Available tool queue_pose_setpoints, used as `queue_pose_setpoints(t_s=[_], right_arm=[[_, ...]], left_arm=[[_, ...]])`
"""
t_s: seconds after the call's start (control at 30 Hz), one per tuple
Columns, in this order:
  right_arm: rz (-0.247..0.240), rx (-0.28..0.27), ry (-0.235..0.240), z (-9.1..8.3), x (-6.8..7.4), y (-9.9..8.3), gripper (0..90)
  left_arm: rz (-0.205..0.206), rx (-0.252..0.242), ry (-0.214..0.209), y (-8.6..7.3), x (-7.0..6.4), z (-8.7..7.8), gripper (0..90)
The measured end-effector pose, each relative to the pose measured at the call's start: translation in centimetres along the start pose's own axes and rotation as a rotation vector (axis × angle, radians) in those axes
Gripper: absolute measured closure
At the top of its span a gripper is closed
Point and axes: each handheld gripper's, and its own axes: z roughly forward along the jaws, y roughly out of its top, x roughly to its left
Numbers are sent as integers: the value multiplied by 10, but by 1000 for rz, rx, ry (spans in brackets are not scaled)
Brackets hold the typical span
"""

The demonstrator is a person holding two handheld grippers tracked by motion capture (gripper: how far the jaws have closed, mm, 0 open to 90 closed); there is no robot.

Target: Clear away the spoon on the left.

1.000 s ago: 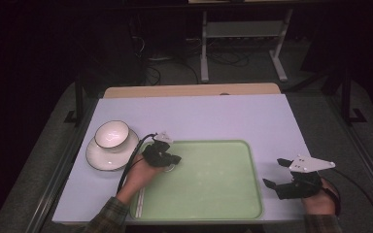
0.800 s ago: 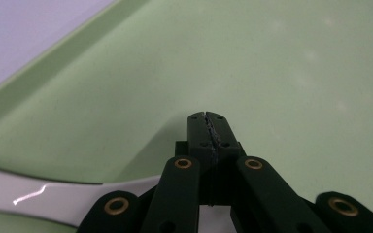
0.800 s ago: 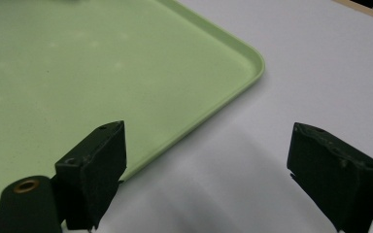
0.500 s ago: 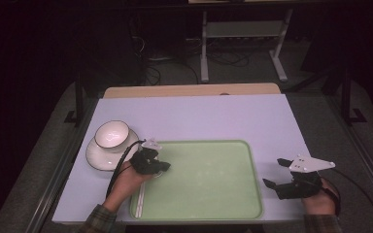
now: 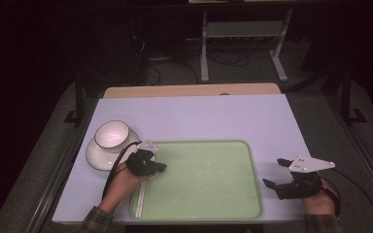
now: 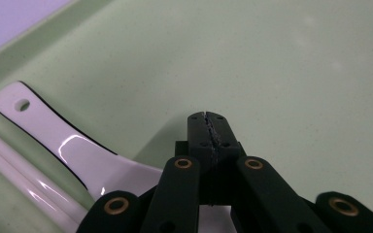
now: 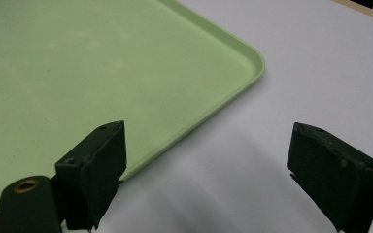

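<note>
One white spoon (image 6: 63, 145) is lying inside the one green tray (image 5: 209, 194), along its left rim, beside a pair of white chopsticks (image 6: 24, 170). Left gripper (image 6: 209, 127) is hovering just beside the spoon, jaws pressed together on nothing. Right gripper (image 7: 209, 160) is sitting off the tray's right edge, jaws wide apart. One bowl (image 5: 111, 134) on one saucer (image 5: 94, 155), left of tray.

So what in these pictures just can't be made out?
- Spoon: its scoop end is hidden behind the left claw, left gripper view.
- Chopsticks: cut off by the frame edge there.
- Bowl: too small in the high view to see inside.
- Tray: mostly cropped, right gripper view.
</note>
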Motion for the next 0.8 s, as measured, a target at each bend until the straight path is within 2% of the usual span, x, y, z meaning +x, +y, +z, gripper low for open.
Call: queue_pose_setpoints(t_s=[0.1, 0.23, 0.4, 0.57, 0.67, 0.8], right_arm=[[0, 3, 0, 0, 0, 0, 133], [-4, 4, -1, 0, 0, 0, 133], [-4, 5, 0, 1, 1, 0, 133], [-5, 6, -1, 1, 0, 0, 133], [-4, 5, -1, 1, 0, 0, 133], [-5, 7, 0, 2, 1, 1, 133]], left_arm=[[3, -22, -4, 0, 1, -4, 834], [6, -39, -7, 1, 3, -8, 693], [-3, -62, -17, 3, 6, -18, 474], [-7, -80, -11, 4, 10, -28, 317], [5, -70, 8, 5, 12, -33, 218], [2, -87, 20, 5, 16, -41, 164]])
